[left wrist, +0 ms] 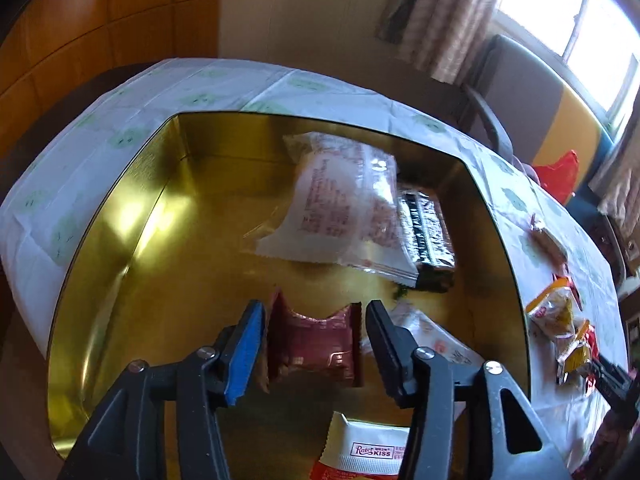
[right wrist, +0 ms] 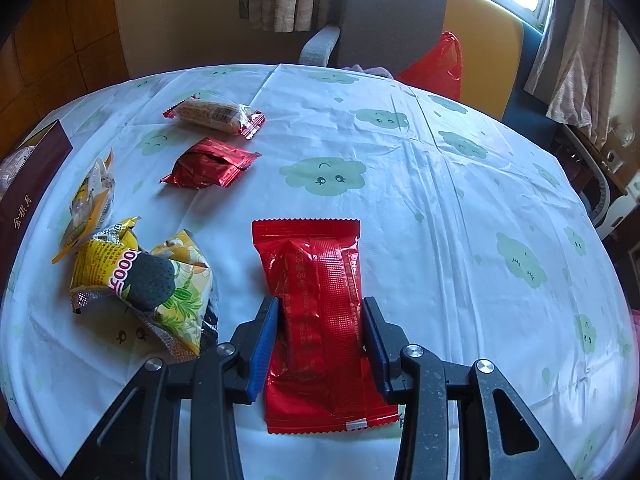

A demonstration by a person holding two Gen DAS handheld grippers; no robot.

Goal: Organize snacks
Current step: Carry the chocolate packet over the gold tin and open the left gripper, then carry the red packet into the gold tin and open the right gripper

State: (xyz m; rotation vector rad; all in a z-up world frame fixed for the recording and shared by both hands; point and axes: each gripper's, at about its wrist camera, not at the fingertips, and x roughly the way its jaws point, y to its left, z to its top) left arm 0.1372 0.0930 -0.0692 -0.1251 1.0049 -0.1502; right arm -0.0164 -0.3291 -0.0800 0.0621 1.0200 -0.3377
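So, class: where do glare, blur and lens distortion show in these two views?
Left wrist view: sunlight glares off the gold tin's wall; the window is blown out; the clear packet looks soft. Right wrist view: evenly lit, sharp; the tablecloth bulges, fisheye-curved.

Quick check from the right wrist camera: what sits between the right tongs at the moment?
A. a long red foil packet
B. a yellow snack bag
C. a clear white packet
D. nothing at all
A: the right tongs have a pad against each side of the long red foil packet, which lies on the tablecloth; the yellow snack bag lies off to the left, untouched.
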